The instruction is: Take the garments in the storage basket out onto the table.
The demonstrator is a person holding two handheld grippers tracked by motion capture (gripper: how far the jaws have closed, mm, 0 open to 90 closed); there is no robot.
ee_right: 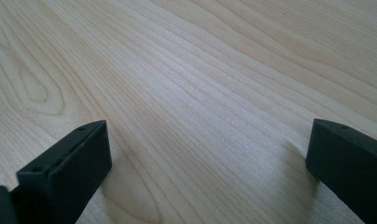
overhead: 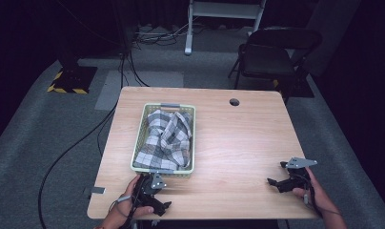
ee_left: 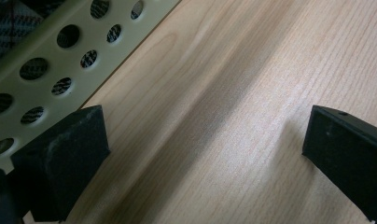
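Gripper (ee_left: 205,154) at the left, held with jaws apart beside the pale green perforated plastic basket (overhead: 138,143), is best lowered squarely onto the crumpled grey checked cloth (overhead: 166,138).

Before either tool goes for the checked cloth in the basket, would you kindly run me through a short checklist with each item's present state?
1. Left tool open, nothing between its jaws: ok.
2. Right tool open, nothing between its jaws: ok.
3. Checked cloth lies inside the basket, reachable from above: ok.
4. Left tool close to the basket's near wall: ok.
5. Right tool near the cloth: not ok, it rests far off over bare table.
6. Cloth free of snags on the basket holes: cannot tell.
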